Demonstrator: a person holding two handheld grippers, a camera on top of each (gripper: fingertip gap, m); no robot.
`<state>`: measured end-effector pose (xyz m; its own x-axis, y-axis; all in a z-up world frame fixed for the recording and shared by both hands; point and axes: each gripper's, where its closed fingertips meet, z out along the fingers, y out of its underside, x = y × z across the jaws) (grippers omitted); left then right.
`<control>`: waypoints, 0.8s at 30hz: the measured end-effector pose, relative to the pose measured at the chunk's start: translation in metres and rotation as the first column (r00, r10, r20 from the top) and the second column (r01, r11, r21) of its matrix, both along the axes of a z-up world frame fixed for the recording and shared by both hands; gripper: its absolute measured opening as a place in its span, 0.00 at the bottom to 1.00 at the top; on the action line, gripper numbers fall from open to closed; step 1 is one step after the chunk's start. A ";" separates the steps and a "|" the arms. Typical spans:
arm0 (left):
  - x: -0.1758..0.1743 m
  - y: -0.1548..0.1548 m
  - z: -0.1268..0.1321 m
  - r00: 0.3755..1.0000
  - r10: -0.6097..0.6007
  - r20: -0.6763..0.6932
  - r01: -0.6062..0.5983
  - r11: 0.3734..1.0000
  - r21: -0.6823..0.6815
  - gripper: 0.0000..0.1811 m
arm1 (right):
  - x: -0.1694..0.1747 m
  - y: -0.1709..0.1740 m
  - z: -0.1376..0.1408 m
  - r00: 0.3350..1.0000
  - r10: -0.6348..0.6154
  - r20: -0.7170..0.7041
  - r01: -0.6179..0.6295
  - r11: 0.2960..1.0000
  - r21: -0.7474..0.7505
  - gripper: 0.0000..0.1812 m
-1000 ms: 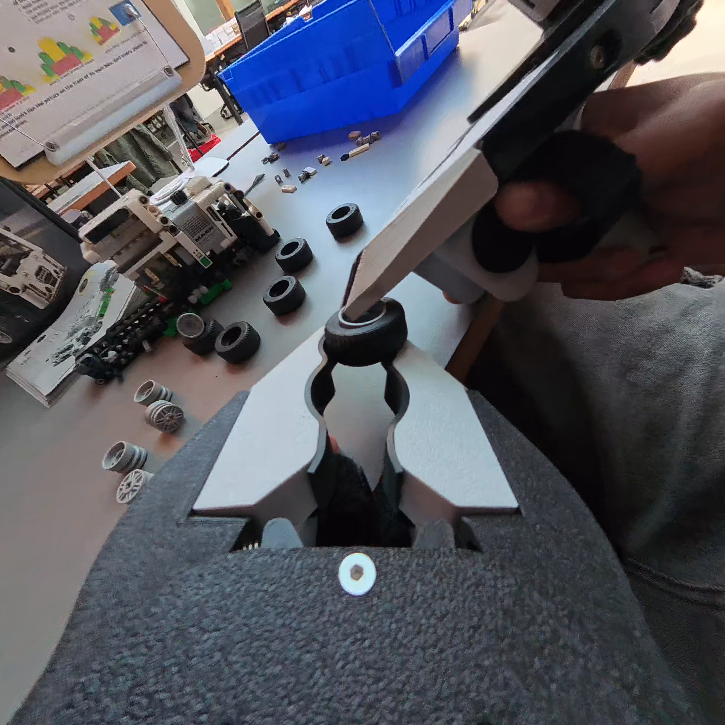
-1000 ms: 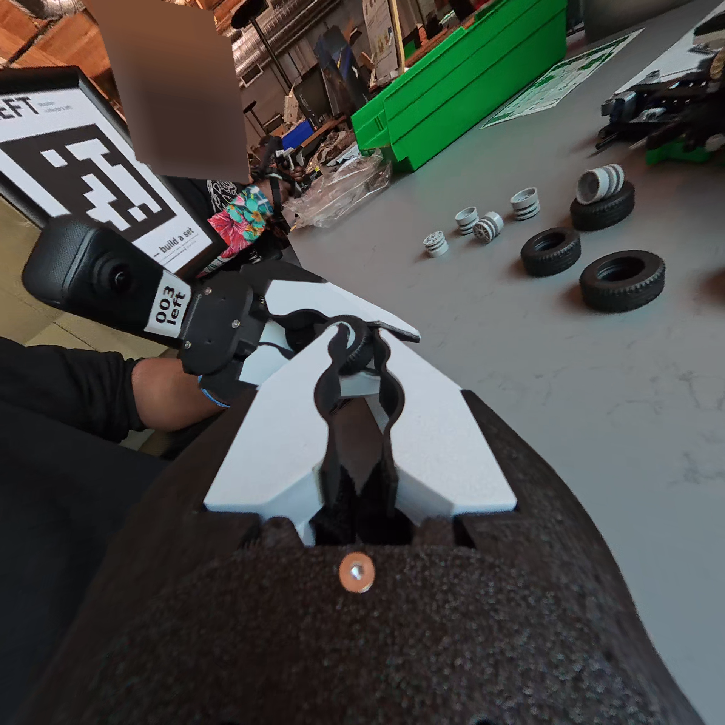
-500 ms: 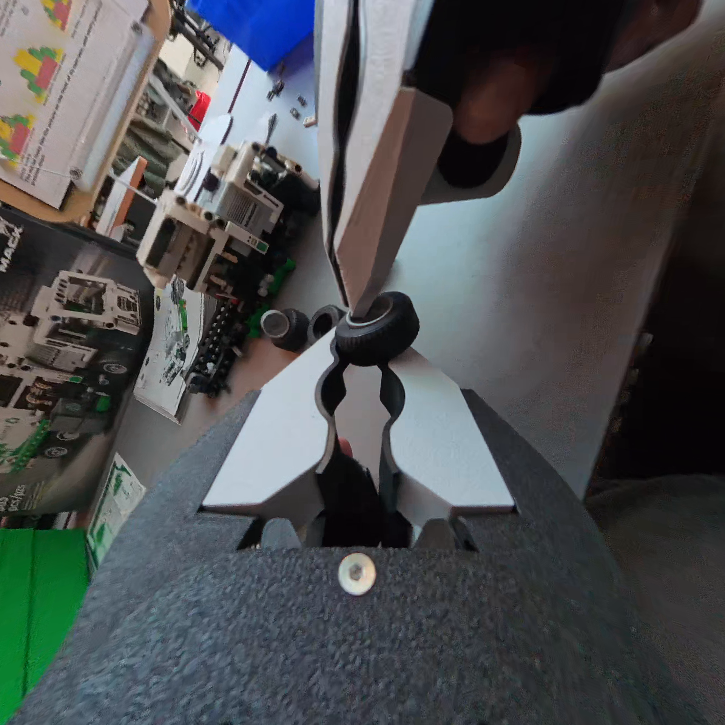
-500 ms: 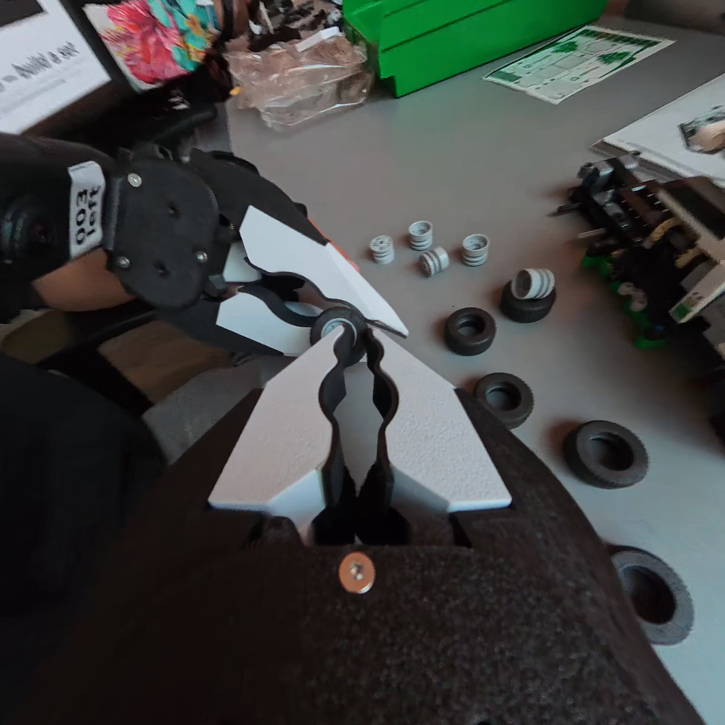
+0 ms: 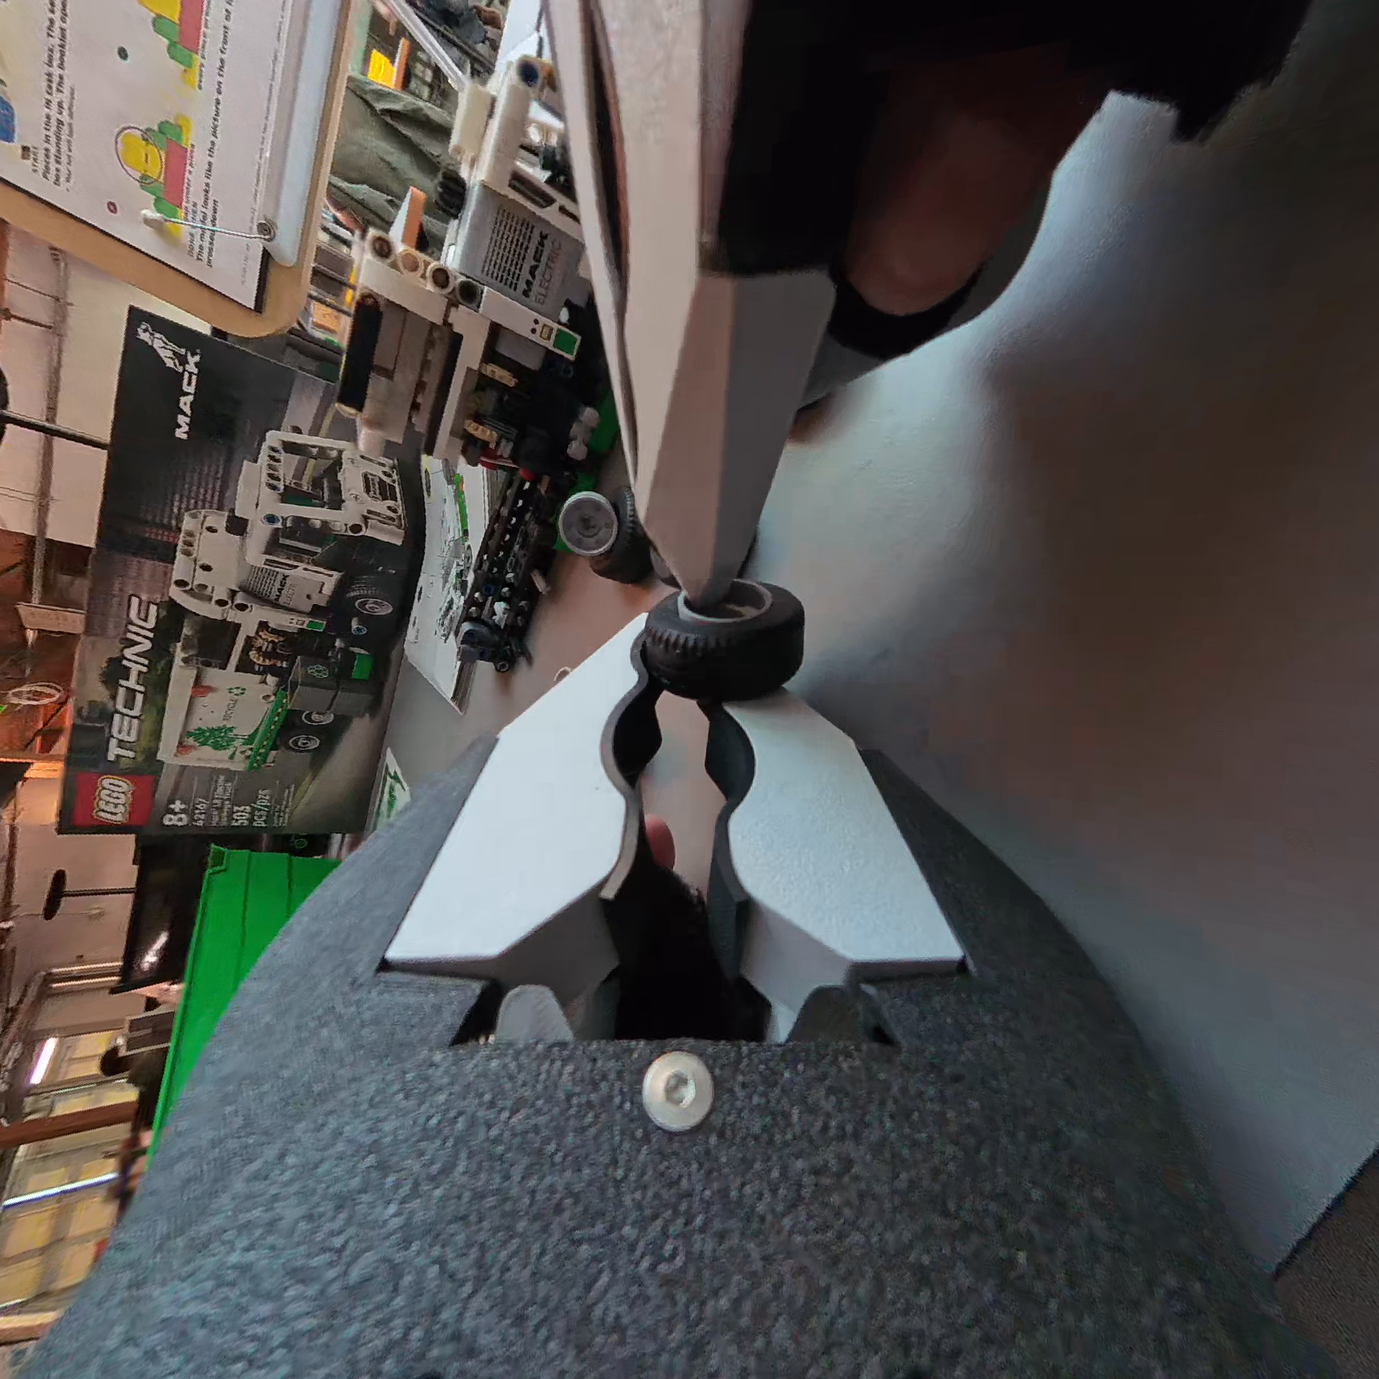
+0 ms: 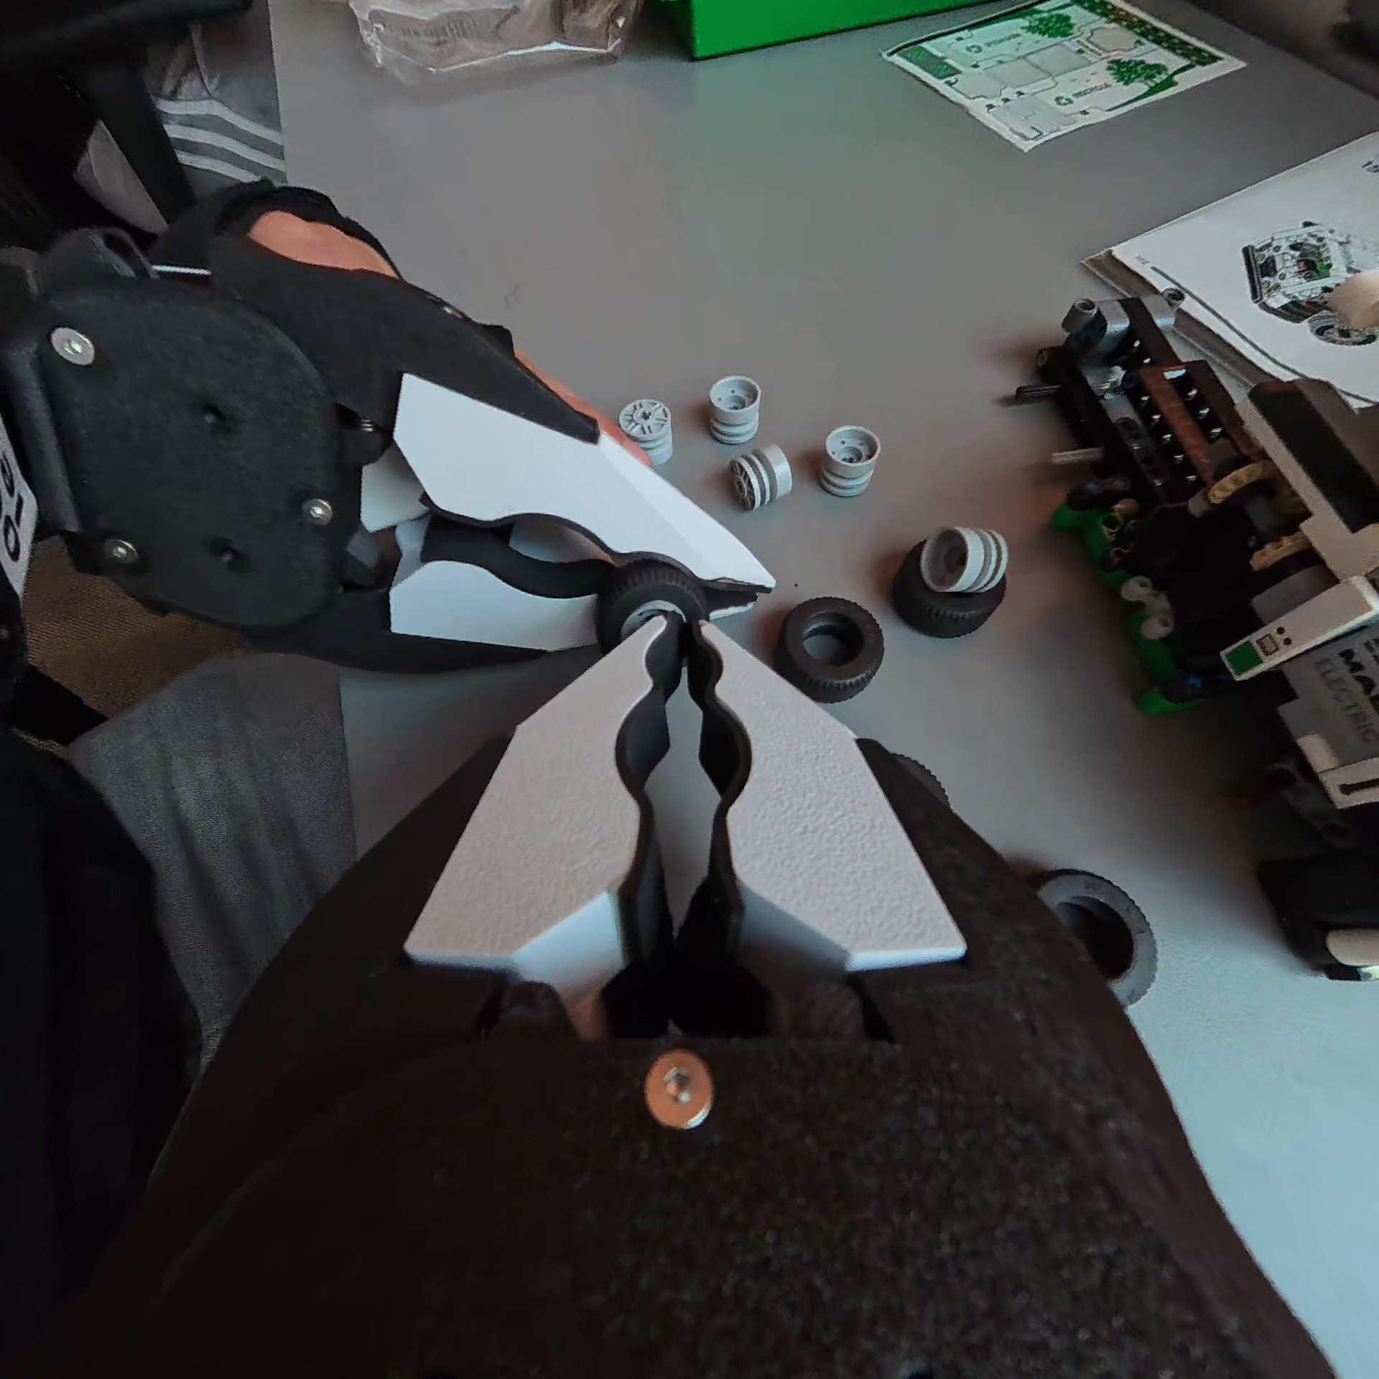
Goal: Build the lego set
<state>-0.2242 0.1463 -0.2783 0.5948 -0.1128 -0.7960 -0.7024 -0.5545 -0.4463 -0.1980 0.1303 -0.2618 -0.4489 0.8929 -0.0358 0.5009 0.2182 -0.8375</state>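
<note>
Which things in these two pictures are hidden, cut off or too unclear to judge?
- Grey rim inside the held tyre, left wrist view: the right gripper tip covers part of it, so how deep it is seated cannot be told.
- Truck model, right wrist view: cut off by the right edge.
- Tyre near the bottom right, right wrist view: partly behind the gripper body.
- Left gripper, right wrist view: the lower finger is partly hidden by the right gripper's own fingers.

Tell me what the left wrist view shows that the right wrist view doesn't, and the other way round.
Only the left wrist view shows the set's box and a clipboard.

Only the right wrist view shows four loose grey rims, a sticker sheet and a green bin.

Both show the tyre clamped in the left gripper, the right gripper closed against its grey rim, and the partly built truck.
</note>
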 end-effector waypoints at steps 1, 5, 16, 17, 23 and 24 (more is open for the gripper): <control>-0.001 0.000 0.000 1.000 0.006 0.025 -0.006 1.000 0.004 0.02 | -0.002 0.000 0.001 1.000 -0.006 -0.007 0.006 1.000 -0.003 0.00; -0.002 0.000 0.000 1.000 0.015 0.021 -0.015 1.000 0.004 0.02 | -0.003 0.000 0.001 1.000 -0.004 0.015 0.005 0.999 -0.040 0.00; -0.005 -0.002 0.000 0.999 0.041 0.020 -0.041 0.999 0.005 0.01 | -0.006 -0.003 0.001 0.999 0.006 0.035 -0.003 0.997 -0.075 0.00; -0.005 -0.002 0.000 0.999 0.047 0.019 -0.047 0.999 0.004 0.01 | -0.007 -0.002 0.001 0.999 0.003 0.034 -0.001 0.997 -0.074 0.00; -0.005 -0.002 0.000 0.999 0.040 -0.006 -0.040 0.999 0.003 0.01 | -0.006 -0.005 0.000 0.999 0.010 0.051 -0.005 0.995 -0.096 0.00; -0.004 -0.003 0.000 0.999 0.039 -0.001 -0.039 0.999 0.006 0.01 | -0.006 -0.005 0.001 0.999 0.012 0.046 -0.008 0.996 -0.091 0.00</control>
